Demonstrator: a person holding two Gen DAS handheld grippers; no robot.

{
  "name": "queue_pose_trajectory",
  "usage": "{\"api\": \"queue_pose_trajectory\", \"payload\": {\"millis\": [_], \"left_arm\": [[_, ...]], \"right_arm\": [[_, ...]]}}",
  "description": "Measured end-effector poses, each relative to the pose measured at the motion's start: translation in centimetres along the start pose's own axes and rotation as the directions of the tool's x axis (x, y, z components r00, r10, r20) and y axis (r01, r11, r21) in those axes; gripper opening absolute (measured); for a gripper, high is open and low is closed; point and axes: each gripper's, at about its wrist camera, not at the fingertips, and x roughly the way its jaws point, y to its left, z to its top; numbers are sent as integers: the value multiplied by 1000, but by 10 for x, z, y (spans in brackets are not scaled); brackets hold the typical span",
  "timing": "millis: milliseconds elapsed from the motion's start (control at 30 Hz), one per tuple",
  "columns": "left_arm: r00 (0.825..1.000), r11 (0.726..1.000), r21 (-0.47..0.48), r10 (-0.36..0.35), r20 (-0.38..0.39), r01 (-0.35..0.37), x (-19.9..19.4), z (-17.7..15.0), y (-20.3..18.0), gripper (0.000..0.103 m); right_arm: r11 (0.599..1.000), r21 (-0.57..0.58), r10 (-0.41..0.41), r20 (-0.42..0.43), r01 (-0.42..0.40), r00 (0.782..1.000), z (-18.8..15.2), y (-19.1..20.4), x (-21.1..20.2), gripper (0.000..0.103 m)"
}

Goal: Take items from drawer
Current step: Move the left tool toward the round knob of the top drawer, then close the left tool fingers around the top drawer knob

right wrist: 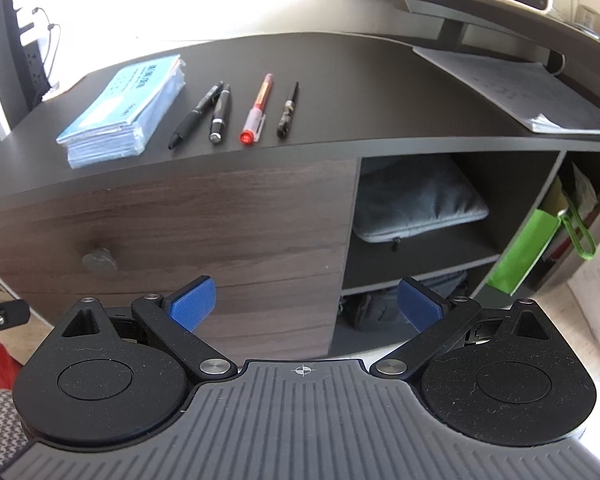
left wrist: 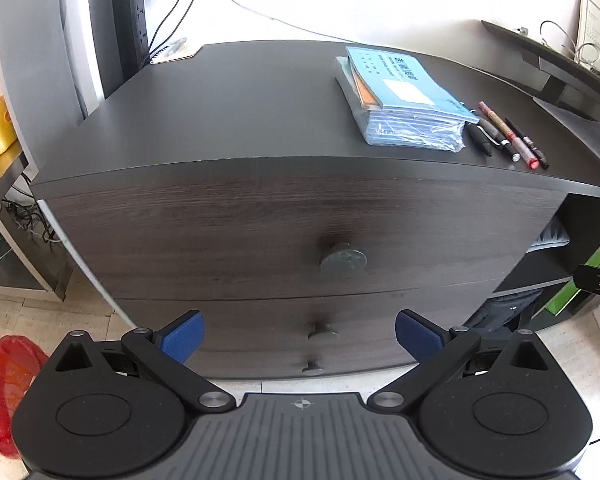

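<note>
The drawer (left wrist: 300,240) is closed, its round knob (left wrist: 343,260) facing out for a pull. The left gripper (left wrist: 300,340) and the right gripper (right wrist: 306,306) both hang in front, claws wide apart and holding nothing. A blue booklet pack (left wrist: 404,100) and four pens (right wrist: 236,114) lie in a neat row on top, likely already taken out. The booklet's print is too blurry to read
</note>
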Motion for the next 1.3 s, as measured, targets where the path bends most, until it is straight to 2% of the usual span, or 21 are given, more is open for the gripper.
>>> {"api": "queue_pose_trajectory", "payload": {"millis": [200,333,600,667,800,933,1067,1233,1300], "left_arm": [[1000,1000,-14,-16,-19,16,25,3,0,95],[998,998,-49,-47,-48,45,44,10,2,78],[984,986,-92,-146,-97,137,87,43,1,73],[980,985,-102,-153,-128,140,99,51,1,64],[970,978,-151,-170,-176,144,117,58,7,55],[963,972,-180,-183,-196,148,126,61,12,54],[959,967,-195,-201,-198,163,131,64,13,46],[949,953,-244,-233,-214,179,142,66,17,44],[948,956,-234,-230,-219,178,144,66,17,42]], "right_arm": [[999,-30,23,-27,-24,999,4,-3,24,100],[998,-43,43,-58,-46,997,8,-4,43,99],[998,-44,45,-100,-49,994,20,-7,71,99],[997,-54,44,-106,-50,993,22,-6,74,99],[996,-77,40,-116,-49,992,25,-4,82,99],[994,-95,40,-127,-53,991,27,-2,90,99],[994,-96,45,-149,-60,988,29,-6,103,99],[995,-84,46,-165,-60,985,32,-11,114,99],[995,-84,48,-162,-62,986,33,-14,116,99]]}}
